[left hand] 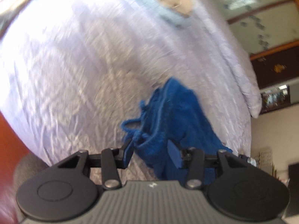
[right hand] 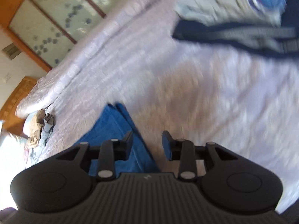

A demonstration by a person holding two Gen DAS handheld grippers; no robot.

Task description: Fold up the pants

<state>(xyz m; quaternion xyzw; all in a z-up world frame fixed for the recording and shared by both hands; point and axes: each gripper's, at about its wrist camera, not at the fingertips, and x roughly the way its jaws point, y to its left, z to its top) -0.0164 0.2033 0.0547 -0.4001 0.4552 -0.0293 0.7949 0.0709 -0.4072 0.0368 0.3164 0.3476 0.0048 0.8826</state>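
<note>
The blue pants [left hand: 168, 112] lie bunched on the pale lilac bed sheet [left hand: 74, 65], with a drawstring loop showing at their left side. My left gripper [left hand: 151, 154] hangs just over them with its jaws apart. Loose blue cloth sits in the gap, and I see no pad pressing on it. In the right wrist view a flat, pointed part of the blue pants [right hand: 114, 125] lies on the bed sheet [right hand: 205, 93]. My right gripper [right hand: 147, 144] is open above its edge. The cloth passes under the left finger, and bare sheet shows in the gap.
Light blue and beige clothes [left hand: 168, 5] lie at the far side of the bed. A grey garment [right hand: 224, 5] and a navy striped one [right hand: 243, 35] lie at the upper right, and a tan and grey pile [right hand: 39, 127] at the left. A glass-fronted wardrobe [right hand: 56, 18] stands beyond the bed.
</note>
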